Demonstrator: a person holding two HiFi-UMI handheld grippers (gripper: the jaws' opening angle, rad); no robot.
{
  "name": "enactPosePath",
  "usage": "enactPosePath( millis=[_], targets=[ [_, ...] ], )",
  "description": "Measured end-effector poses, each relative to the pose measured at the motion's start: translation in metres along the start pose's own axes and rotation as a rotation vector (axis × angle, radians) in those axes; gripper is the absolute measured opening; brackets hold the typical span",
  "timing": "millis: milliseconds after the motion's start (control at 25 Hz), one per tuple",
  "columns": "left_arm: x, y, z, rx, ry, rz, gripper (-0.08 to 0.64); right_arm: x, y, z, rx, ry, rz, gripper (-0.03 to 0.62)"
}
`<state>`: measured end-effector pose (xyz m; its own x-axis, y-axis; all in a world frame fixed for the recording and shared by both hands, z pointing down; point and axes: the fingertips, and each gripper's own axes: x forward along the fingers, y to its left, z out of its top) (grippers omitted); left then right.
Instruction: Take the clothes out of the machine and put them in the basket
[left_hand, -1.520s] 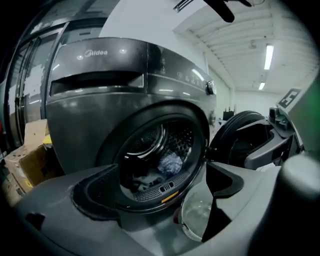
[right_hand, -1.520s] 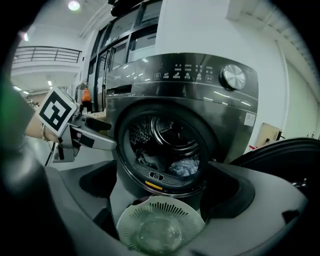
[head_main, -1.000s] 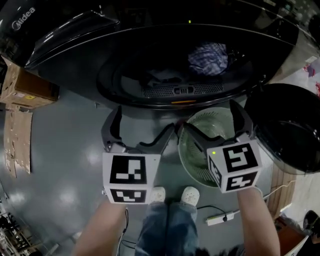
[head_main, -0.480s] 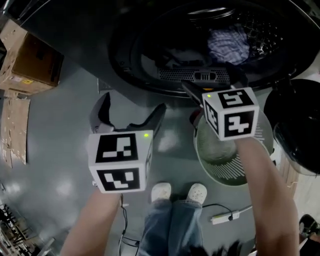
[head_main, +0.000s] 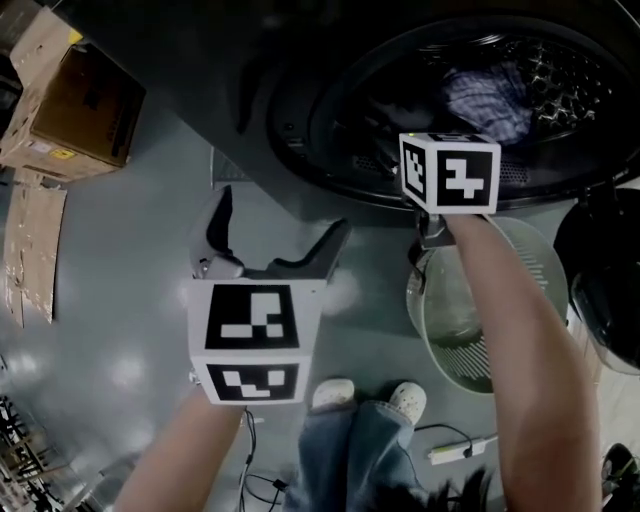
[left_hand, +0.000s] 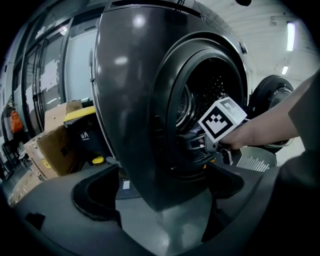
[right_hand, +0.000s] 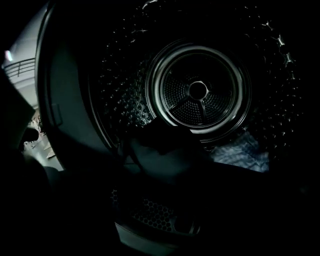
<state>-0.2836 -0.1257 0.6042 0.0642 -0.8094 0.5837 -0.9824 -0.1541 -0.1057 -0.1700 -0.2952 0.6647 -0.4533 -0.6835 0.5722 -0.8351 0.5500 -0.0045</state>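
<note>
The dark front-loading machine (head_main: 300, 110) stands with its round opening uncovered. Inside the drum (right_hand: 197, 90) lie a blue checked cloth (head_main: 488, 100) (right_hand: 240, 152) and a dark garment (right_hand: 165, 150) nearer the front. My right gripper (right_hand: 160, 205) reaches into the opening, open, with nothing between its jaws; its marker cube (head_main: 450, 172) hides the jaws in the head view. My left gripper (head_main: 280, 215) (left_hand: 160, 185) hangs open and empty over the floor in front of the machine. The pale green basket (head_main: 440, 310) sits on the floor under my right arm.
The machine's round door (head_main: 605, 290) (left_hand: 270, 95) hangs swung out at the right, beside the basket. Cardboard boxes (head_main: 75, 100) stand to the left of the machine. The person's shoes (head_main: 330, 395) and a power strip (head_main: 462, 452) are on the grey floor below.
My right gripper has moved from above the basket up and forward into the machine's opening. The left gripper has stayed open over the floor, shifting slightly as the head leaned closer.
</note>
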Motion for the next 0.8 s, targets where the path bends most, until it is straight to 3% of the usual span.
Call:
enactPosePath(
  millis=[200, 240, 280, 320, 440, 640, 800],
  targets=[
    [0.016, -0.002, -0.002, -0.01, 0.012, 0.005, 0.545, 0.023, -0.008, -0.009, 0.032, 0.052, -0.024, 0.545],
    [0.018, -0.001, -0.002, -0.012, 0.016, 0.006, 0.545, 0.025, -0.011, -0.012, 0.042, 0.071, -0.039, 0.498],
    [0.02, 0.0, -0.002, -0.015, 0.019, 0.007, 0.545, 0.024, -0.014, -0.014, 0.048, 0.093, -0.056, 0.294],
    [0.021, 0.001, -0.001, -0.019, 0.022, 0.008, 0.545, 0.022, -0.018, -0.014, 0.05, 0.106, -0.068, 0.131],
    [0.02, -0.002, 0.001, -0.029, 0.033, 0.005, 0.545, 0.007, -0.021, -0.008, 0.035, 0.065, -0.052, 0.095],
    [0.013, -0.017, 0.006, -0.028, 0.065, -0.009, 0.545, -0.034, -0.021, 0.003, -0.005, -0.014, -0.019, 0.091],
    [0.004, -0.033, 0.014, -0.021, 0.09, -0.017, 0.545, -0.068, -0.022, 0.007, -0.034, -0.019, -0.006, 0.091]
  ],
)
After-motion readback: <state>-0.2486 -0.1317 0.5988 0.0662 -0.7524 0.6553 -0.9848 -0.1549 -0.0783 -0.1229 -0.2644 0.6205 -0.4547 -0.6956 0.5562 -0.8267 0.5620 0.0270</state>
